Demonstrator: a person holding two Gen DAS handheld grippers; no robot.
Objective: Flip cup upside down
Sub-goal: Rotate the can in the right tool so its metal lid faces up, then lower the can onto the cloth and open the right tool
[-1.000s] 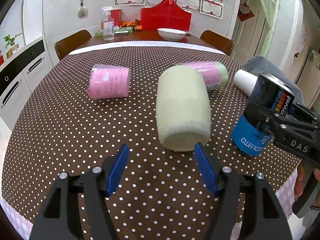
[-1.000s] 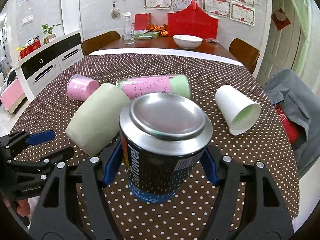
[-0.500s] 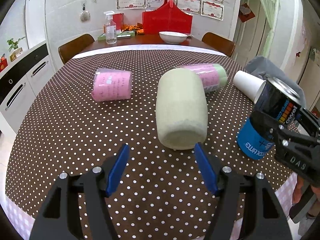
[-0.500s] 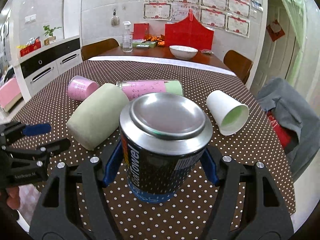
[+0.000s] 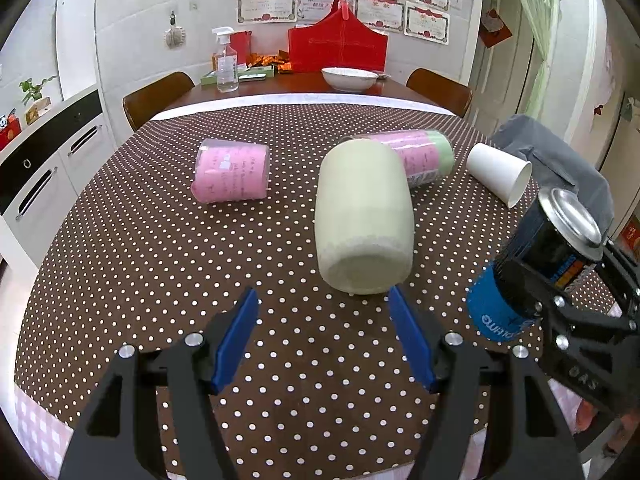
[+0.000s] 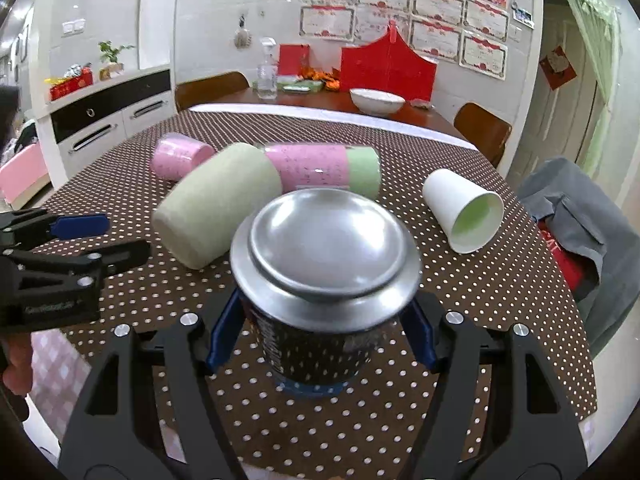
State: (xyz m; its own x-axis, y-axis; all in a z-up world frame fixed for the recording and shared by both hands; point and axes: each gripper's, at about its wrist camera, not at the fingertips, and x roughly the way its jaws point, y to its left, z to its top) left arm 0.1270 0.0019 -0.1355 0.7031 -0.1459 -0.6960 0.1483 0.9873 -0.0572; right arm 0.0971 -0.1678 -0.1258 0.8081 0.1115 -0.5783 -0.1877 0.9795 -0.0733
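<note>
My right gripper (image 6: 320,328) is shut on a black and blue can-shaped cup (image 6: 320,292), silver base up and tilted above the dotted tablecloth; it also shows in the left wrist view (image 5: 532,268). My left gripper (image 5: 324,336) is open and empty, just short of a pale green cup (image 5: 364,216) lying on its side. A pink cup (image 5: 232,176), a pink and green tumbler (image 5: 420,152) and a white paper cup (image 5: 500,180) also lie on their sides.
The round table (image 5: 120,264) has a brown dotted cloth. A grey garment on a chair (image 5: 560,160) is at the right. Behind are a second table with a white bowl (image 5: 348,78), spray bottle (image 5: 226,68) and a red holder (image 5: 338,50).
The right gripper has lifted and tilted the can cup, so its silver base faces the camera more. The left gripper has drawn back a little from the green cup.
</note>
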